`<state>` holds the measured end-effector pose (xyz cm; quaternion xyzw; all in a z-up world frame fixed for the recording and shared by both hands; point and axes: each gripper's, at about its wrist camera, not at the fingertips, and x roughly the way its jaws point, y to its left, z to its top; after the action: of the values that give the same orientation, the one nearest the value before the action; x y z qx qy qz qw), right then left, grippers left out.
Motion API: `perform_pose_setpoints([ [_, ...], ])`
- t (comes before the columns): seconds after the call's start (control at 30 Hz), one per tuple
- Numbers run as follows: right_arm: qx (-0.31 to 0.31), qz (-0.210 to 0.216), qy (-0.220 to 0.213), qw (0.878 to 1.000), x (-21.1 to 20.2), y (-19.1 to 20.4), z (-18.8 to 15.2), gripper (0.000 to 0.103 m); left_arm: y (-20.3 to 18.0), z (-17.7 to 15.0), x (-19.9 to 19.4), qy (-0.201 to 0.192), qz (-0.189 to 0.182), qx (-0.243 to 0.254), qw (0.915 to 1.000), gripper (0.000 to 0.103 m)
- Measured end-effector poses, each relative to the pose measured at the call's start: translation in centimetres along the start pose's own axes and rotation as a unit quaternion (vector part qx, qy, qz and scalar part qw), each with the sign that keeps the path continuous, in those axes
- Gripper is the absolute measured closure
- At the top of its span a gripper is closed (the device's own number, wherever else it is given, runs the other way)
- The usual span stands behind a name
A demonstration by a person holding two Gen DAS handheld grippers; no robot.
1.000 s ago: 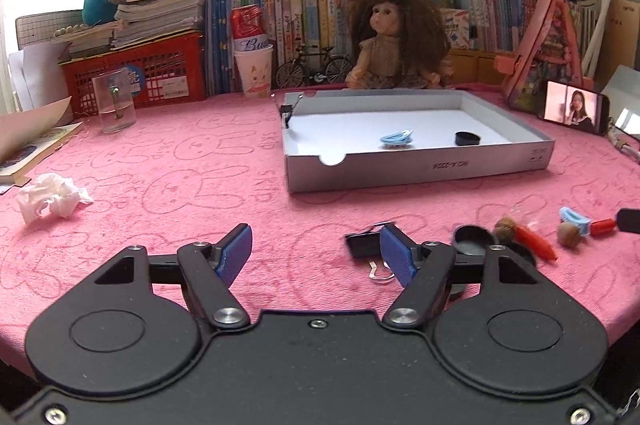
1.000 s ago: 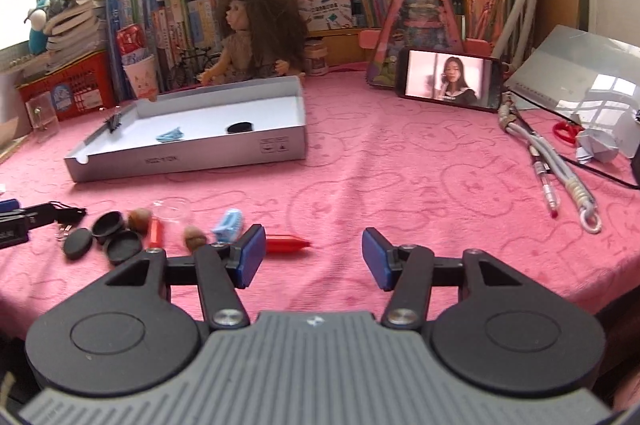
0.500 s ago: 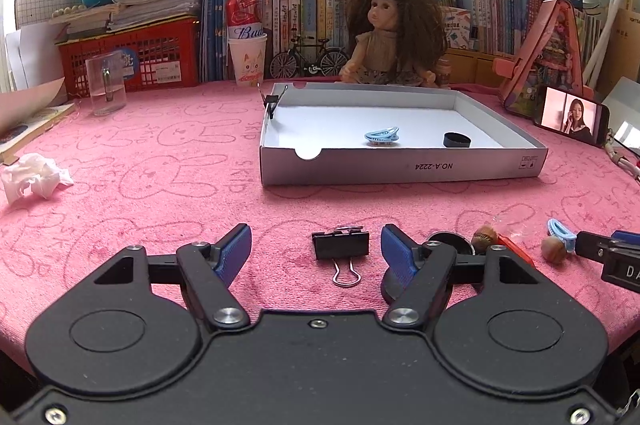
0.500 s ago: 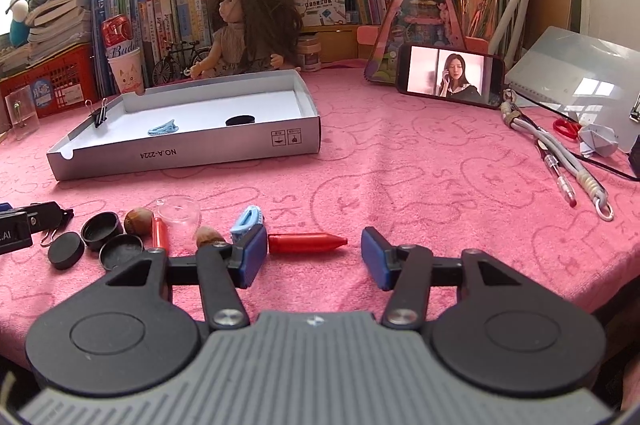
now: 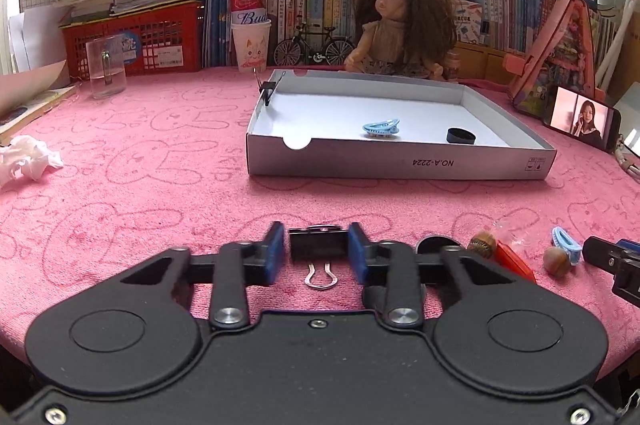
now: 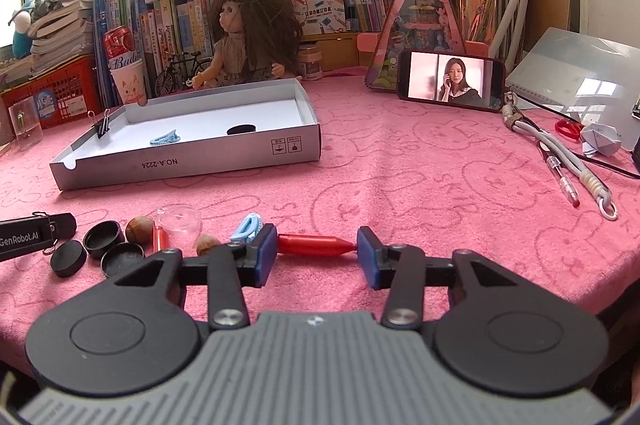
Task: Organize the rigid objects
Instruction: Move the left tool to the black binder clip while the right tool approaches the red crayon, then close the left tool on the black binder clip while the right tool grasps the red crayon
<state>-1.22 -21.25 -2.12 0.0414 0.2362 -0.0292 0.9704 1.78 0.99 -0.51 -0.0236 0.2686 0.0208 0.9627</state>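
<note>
A black binder clip (image 5: 318, 245) lies on the pink cloth between the blue pads of my left gripper (image 5: 316, 253), whose jaws are closing and touch its two sides. My right gripper (image 6: 317, 249) is closing lengthwise on a red cone-tipped stick (image 6: 312, 245), with a pad at each end. The white cardboard box (image 5: 400, 169) ahead holds a blue hair clip (image 5: 381, 129) and a black cap (image 5: 461, 136). Another binder clip (image 5: 267, 91) sits on its left rim. Black caps (image 6: 104, 233), two nuts (image 6: 139, 229), a clear lid (image 6: 180, 219) and a blue hair clip (image 6: 248, 227) lie loose between the grippers.
A phone (image 6: 450, 81) showing a video stands at the right, with a pen and cord (image 6: 560, 173) beside it. A doll (image 5: 400, 25), books and a red basket line the back. A glass (image 5: 105, 69) and crumpled tissue (image 5: 28, 161) are at the left.
The left gripper moved so that the binder clip came between its pads, then narrowed onto it. The right gripper's jaws narrowed around the red stick.
</note>
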Motion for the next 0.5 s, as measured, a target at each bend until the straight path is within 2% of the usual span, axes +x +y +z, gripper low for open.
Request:
perform_pose_setpoints([
  [0.5, -0.009, 0.014, -0.029, 0.999, 0.7, -0.1, 2.5, 0.055, -0.3, 2.5, -1.0, -0.026, -0.020, 0.007, 0.9994, 0.073],
])
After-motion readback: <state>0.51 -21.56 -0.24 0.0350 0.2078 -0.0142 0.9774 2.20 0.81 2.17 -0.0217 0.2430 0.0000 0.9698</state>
